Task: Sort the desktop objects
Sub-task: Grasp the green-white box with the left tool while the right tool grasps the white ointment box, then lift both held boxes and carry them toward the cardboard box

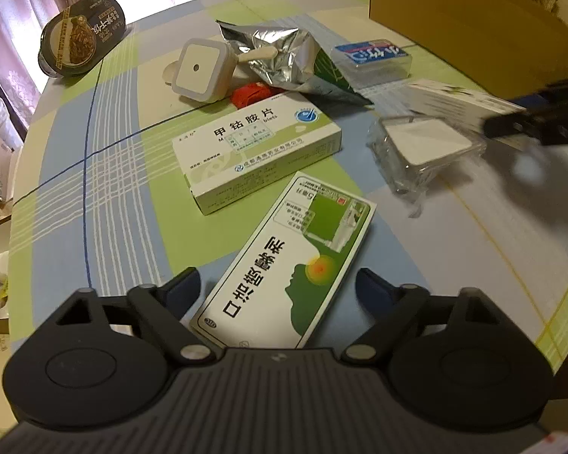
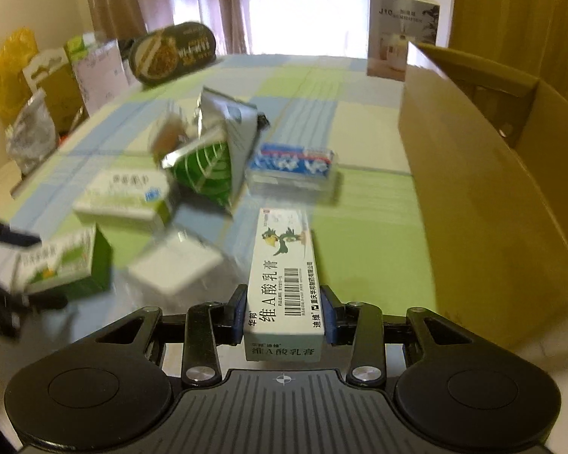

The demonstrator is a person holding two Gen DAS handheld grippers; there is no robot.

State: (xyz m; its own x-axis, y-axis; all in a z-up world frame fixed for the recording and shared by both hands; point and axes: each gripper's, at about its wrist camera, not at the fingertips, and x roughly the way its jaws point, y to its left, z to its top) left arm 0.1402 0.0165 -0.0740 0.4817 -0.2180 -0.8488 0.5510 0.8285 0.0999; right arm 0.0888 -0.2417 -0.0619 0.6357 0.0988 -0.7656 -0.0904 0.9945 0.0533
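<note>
Right gripper: jaws clamped on one slim cardboard ointment box, bird cartoon, "维A酸乳膏". Left gripper: jaws wide, straddling near end of flat green-white spray box. Beyond, on the checked tablecloth: one green-white tablet box "甲钴胺片", one square white night light, one crumpled foil pouch. Far right: one open brown carton. Far left: one black oval noodle bowl.

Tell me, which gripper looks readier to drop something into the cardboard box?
The right gripper, probably. It is shut on the cream box, and the cardboard box stands open close on its right. The left gripper is open around the spray box, not yet gripping.
</note>
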